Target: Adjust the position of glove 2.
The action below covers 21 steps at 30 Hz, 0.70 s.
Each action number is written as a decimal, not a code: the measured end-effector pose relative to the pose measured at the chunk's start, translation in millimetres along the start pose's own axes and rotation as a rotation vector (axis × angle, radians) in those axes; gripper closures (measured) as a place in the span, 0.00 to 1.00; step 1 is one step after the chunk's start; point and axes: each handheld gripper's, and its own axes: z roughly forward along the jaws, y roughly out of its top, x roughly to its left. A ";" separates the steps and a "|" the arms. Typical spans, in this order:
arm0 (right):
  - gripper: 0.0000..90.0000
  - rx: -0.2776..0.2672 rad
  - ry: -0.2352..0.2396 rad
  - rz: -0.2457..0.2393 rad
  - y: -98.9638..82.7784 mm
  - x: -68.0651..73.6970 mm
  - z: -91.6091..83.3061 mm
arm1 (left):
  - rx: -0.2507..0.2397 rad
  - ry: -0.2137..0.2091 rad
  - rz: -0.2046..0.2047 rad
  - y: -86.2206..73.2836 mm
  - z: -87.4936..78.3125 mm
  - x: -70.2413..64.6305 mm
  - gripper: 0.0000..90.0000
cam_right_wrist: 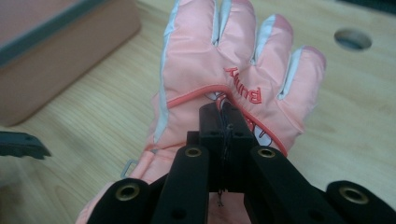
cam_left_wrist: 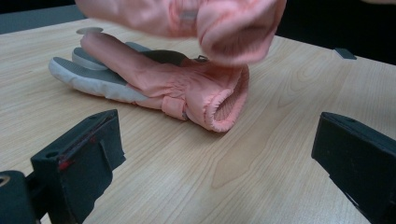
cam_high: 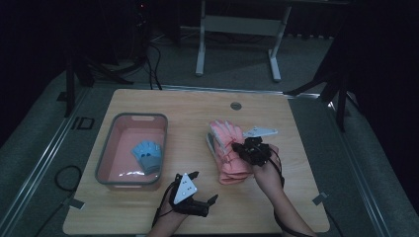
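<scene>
A wooden bench [cam_high: 148,207] is shown from above, with a person's forearms entering from the bottom edge. Two pink gloves are seen right of centre. The lower glove [cam_left_wrist: 187,88] lies flat on the bench, its grey palm side partly visible and its ribbed cuff turned towards the left gripper. The upper glove [cam_right_wrist: 233,79] is held by the right gripper [cam_right_wrist: 223,122], whose jaws are closed tight on the fabric at the back of the hand, just below the red lettering; the fingers of this glove point away from the gripper. In the left gripper view the upper glove is seen raised above the lower one, blurred. The left gripper [cam_high: 205,186] is seen low on the bench near its front edge, well apart from both gloves; its jaws stand wide with nothing between them. A pink bin [cam_high: 106,163] with a grey rim stands on the left part of the bench. A blue glove [cam_high: 147,154] lies inside it, towards its right wall. A round grommet [cam_high: 236,105] is set into the bench near its far edge.
</scene>
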 end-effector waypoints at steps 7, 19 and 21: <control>0.99 0.045 -0.023 0.040 -13.1 3.2 22.1 | 0.005 0.001 0.010 0.0 0.6 -0.9 0.02; 0.81 -0.002 -0.009 0.043 -17.8 9.0 22.9 | 0.011 0.037 0.025 3.4 -0.9 -1.0 0.02; 0.63 -0.017 0.010 0.028 -18.1 7.5 18.7 | 0.018 0.049 0.027 6.4 -1.5 -1.4 0.02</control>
